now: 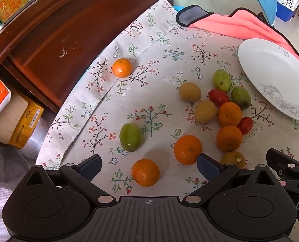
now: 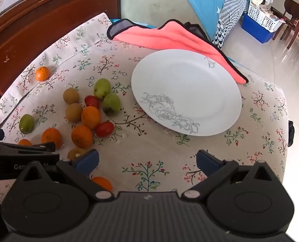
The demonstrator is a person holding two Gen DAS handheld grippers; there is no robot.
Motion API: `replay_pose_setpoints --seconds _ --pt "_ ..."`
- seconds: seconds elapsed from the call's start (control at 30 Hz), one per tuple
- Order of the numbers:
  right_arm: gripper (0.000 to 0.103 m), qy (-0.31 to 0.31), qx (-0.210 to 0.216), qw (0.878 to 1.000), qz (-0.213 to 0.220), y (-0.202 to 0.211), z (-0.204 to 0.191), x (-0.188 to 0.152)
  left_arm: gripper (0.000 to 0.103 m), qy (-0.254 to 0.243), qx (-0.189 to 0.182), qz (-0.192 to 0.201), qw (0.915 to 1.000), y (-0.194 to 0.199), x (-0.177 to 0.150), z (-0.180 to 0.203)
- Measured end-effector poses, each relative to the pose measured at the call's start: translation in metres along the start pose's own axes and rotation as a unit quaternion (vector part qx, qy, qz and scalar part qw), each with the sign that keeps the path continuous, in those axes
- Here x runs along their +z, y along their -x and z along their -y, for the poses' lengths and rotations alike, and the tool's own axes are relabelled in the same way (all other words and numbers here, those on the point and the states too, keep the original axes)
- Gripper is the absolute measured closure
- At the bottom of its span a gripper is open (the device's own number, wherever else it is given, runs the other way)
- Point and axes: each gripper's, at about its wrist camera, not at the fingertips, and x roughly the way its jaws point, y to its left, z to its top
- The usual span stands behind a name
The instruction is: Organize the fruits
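Left gripper (image 1: 149, 168): fingers spread wide and empty, low over the near part of the counter; one orange (image 1: 145, 172) lies between them.
Right gripper (image 2: 147, 161): fingers wide apart, holding nothing, over bare cloth (image 2: 149, 151) near the front edge, just short of the plate.
Fruits: oranges, green fruits, yellow-brown fruits and red tomatoes lie loose on the cloth, most of them clustered just left of the plate.
Cluster: two oranges (image 1: 229, 113) touch each other, with a tomato (image 1: 218, 97) behind and another (image 1: 245, 125) beside them.
Lone orange (image 1: 122, 68): well apart, near the counter's far left edge.
Green fruit (image 1: 130, 137): alone, left of the cluster.
Plate (image 2: 186, 74): white with a grey flower print, bare, toward the right side of the counter.
Towel (image 2: 169, 36): pink, black-edged, at the far edge, partly under the plate's far rim.
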Motion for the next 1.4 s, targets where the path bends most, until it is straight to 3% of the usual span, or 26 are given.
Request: replay_pose_setpoints --seconds 1.4 --pt "0.001 0.010 -0.010 1.000 0.015 0.0052 -0.0075 0.0013 0.002 -0.005 0.018 0.011 0.9998 0.0042 0.0002 -0.0022"
